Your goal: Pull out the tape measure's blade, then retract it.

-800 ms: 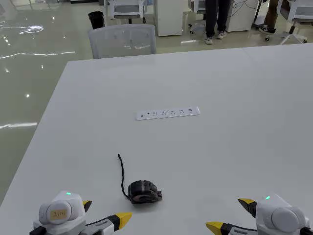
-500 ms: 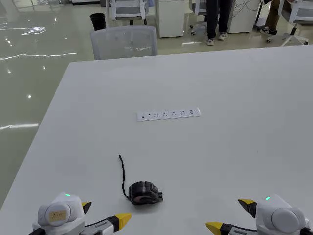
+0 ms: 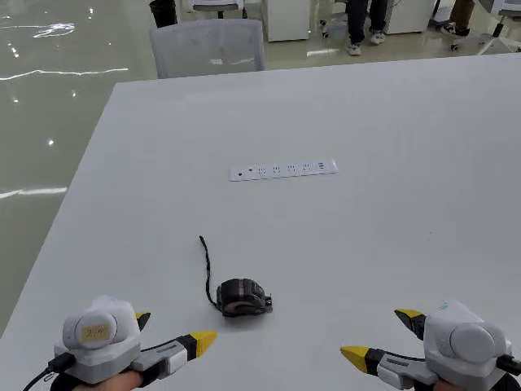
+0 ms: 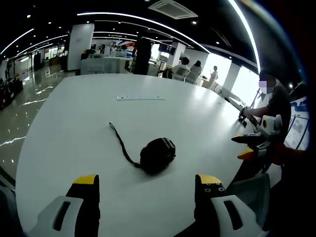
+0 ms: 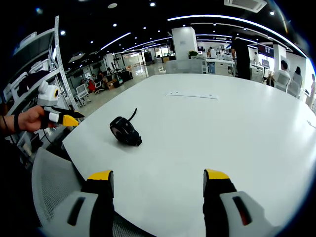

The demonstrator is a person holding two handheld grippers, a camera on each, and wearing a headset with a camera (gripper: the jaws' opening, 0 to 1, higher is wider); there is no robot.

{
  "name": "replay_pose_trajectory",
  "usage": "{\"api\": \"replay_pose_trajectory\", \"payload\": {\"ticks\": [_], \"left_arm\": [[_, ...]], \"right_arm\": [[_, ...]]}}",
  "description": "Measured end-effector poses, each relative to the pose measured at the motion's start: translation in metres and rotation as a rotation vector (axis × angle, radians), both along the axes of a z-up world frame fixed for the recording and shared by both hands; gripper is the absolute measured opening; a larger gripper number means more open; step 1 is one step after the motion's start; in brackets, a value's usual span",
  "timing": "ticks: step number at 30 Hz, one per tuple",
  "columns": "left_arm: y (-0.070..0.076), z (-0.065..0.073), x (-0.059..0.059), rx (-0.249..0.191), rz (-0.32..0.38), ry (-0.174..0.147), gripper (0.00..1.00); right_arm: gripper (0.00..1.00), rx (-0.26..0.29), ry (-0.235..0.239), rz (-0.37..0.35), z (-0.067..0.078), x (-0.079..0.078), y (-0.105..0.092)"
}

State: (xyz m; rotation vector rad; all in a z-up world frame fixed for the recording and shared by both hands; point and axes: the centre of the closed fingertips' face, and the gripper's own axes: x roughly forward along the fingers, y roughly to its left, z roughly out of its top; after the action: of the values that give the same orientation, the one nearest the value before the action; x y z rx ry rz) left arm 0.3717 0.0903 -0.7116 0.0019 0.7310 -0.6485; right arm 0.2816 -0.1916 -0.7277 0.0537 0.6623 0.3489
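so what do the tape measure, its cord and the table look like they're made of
Tape measure: dark matt case, probably plastic or rubber-coated; it shows no shine.
Cord: thin, black and limp, lying in a loose curve, likely woven fabric or string.
Table: smooth white top with a soft sheen, perhaps laminate or painted board; the pictures cannot settle which.

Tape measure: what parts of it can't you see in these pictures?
- Blade tip of the tape measure: head view, too small and dark to pick out.
- Its far side: left gripper view, hidden by the case itself.
- Any label or numbers on it: right gripper view, too dark and small to read.
- Where the strap joins the case: head view, too small to tell.
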Motion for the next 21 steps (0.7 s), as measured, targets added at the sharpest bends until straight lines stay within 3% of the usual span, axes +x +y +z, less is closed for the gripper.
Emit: {"api": "replay_pose_trajectory", "payload": {"ticks": [15, 21], "left_arm": [[0.001, -0.005, -0.006, 0.019, -0.011, 0.017, 0.76], [0.001, -0.007, -0.003, 0.018, -0.012, 0.024, 0.76]], "right_arm": [[0.74, 0.0, 0.03, 0.024, -0.012, -0.006, 0.0], [0.72, 0.008, 0.045, 0.03, -0.018, -0.007, 0.002]]}}
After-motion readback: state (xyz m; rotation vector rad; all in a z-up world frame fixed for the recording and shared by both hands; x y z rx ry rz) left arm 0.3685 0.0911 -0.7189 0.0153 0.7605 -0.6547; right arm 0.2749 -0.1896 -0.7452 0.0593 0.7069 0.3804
